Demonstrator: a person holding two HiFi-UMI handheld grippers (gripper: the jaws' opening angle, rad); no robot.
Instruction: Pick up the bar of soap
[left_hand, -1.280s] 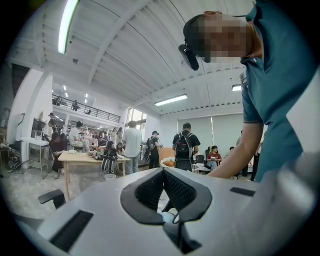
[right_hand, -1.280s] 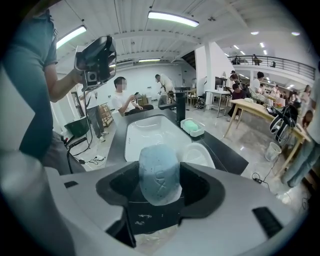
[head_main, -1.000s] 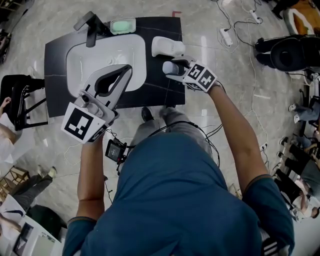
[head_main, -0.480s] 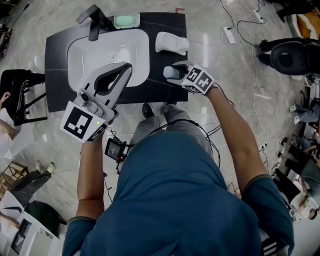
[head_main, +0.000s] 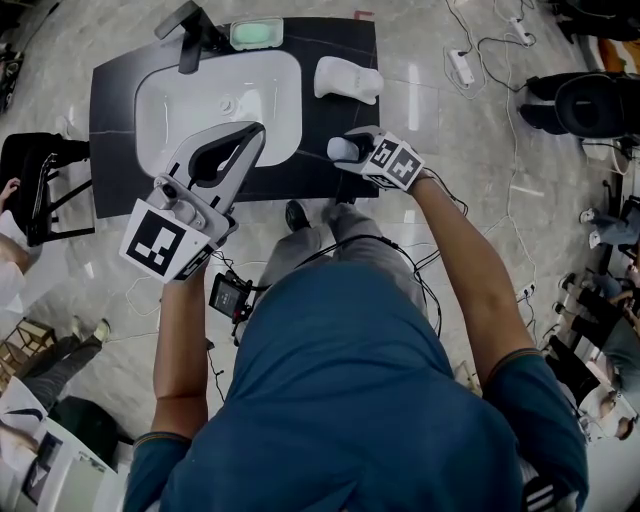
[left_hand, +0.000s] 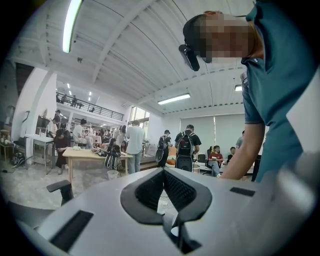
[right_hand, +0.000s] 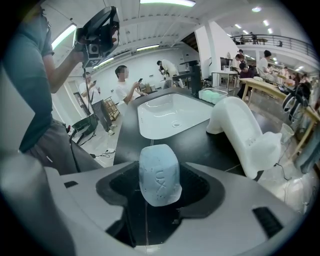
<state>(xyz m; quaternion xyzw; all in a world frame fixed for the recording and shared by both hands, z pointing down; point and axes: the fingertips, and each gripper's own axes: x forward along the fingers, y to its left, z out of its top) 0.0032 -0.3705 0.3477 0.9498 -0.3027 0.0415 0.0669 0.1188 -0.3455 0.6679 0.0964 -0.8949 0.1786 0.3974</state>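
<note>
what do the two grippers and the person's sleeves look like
The left gripper and right gripper are light grey plastic with black ribbed pads. Each carries a white cube printed with black square markers. The person wears a teal short-sleeved shirt.

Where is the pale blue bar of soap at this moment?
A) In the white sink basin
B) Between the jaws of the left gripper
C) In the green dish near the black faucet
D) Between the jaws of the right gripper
D: the right gripper view shows the pale blue bar of soap clamped upright between the jaws of the right gripper, while the left gripper has its jaws together on nothing.
</note>
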